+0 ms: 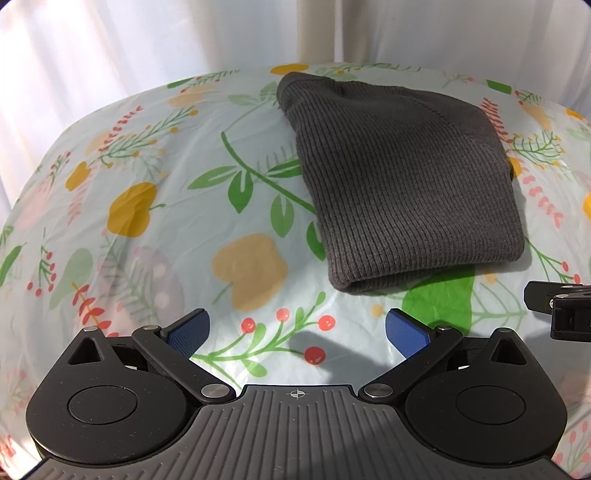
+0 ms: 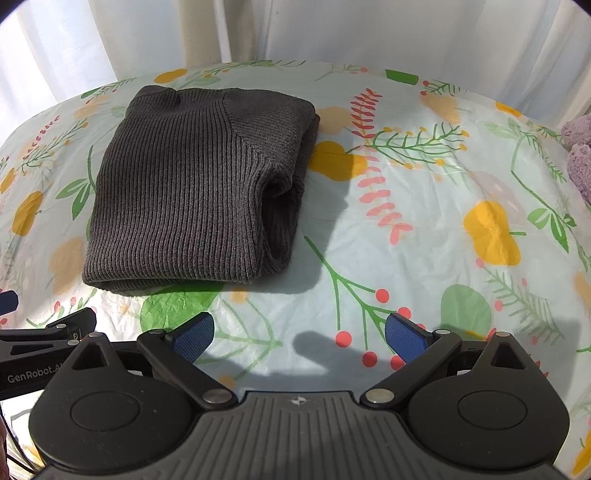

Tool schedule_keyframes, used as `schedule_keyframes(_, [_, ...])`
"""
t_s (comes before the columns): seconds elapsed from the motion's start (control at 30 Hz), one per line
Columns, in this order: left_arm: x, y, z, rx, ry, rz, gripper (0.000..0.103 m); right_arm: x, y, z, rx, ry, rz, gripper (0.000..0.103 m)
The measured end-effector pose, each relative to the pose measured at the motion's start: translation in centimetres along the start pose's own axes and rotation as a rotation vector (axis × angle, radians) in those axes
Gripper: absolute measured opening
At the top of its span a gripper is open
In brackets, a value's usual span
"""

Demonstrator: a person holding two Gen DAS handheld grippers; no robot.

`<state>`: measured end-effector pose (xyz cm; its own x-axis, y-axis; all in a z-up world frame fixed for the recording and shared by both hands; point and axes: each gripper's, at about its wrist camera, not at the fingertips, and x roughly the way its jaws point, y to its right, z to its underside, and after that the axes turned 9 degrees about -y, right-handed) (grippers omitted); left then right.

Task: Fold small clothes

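A dark grey ribbed knit garment [image 1: 402, 177] lies folded into a compact rectangle on the floral tablecloth [image 1: 147, 221]. In the right wrist view the garment [image 2: 192, 192] sits at the upper left, its layered edges facing right. My left gripper [image 1: 297, 328] is open and empty, just short of the garment's near edge. My right gripper [image 2: 299, 334] is open and empty, in front of and to the right of the garment. The right gripper's body shows at the right edge of the left wrist view [image 1: 561, 306]. The left gripper's body shows at the left edge of the right wrist view [image 2: 44, 336].
White curtains [image 2: 332, 29] hang behind the table. A fuzzy purple item [image 2: 580, 155] lies at the table's right edge. The floral cloth [image 2: 443, 221] stretches to the right of the garment.
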<state>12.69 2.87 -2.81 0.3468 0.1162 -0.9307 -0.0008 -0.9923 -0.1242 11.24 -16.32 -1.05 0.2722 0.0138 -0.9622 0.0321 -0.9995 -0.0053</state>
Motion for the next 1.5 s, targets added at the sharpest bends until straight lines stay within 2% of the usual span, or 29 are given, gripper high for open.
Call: schedule_keyframes(1.5, [0.02, -0.22, 0.11, -0.010, -0.012, 0.034, 0.103, -0.39, -0.09, 0.42, 0.009, 0.006, 0.000, 0.099])
